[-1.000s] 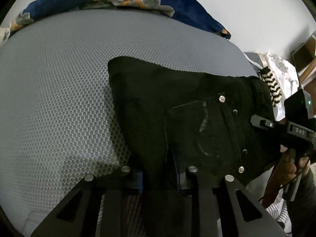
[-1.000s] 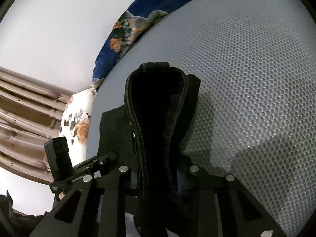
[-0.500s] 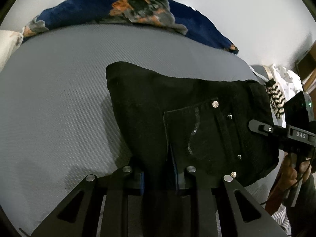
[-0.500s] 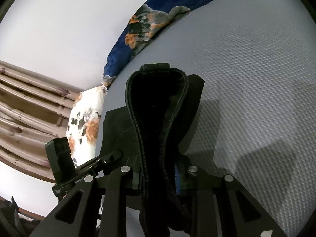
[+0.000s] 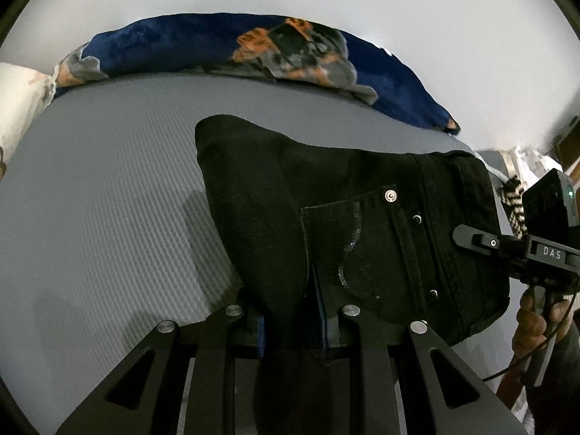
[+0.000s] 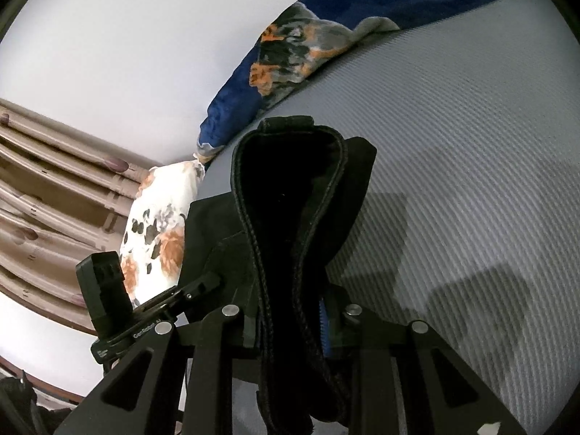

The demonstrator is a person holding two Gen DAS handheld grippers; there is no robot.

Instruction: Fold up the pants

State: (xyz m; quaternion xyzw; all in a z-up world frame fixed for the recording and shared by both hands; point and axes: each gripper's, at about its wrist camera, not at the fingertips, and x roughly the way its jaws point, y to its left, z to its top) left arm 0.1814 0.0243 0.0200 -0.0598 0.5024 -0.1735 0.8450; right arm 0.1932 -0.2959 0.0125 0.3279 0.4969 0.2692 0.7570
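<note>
The black pants [image 5: 326, 217] hang lifted above the grey mattress [image 5: 108, 199], back pocket and rivets facing the left wrist camera. My left gripper [image 5: 290, 326] is shut on the pants' fabric near the pocket. My right gripper [image 6: 290, 319] is shut on the pants' waistband [image 6: 286, 195], which stands up in a loop before the camera. The right gripper [image 5: 507, 246] also shows at the right edge of the left wrist view; the left gripper [image 6: 163, 308] shows at the lower left of the right wrist view.
A blue and orange patterned blanket [image 5: 253, 47] lies along the mattress's far edge by the white wall. A floral pillow [image 6: 159, 224] and brown curtains [image 6: 54, 199] are at the left. Striped and white clothes [image 5: 514, 199] lie at the right.
Both grippers have risen with the pants, which now hang higher above the mattress. More wall and blanket are in view. The grips have not changed.
</note>
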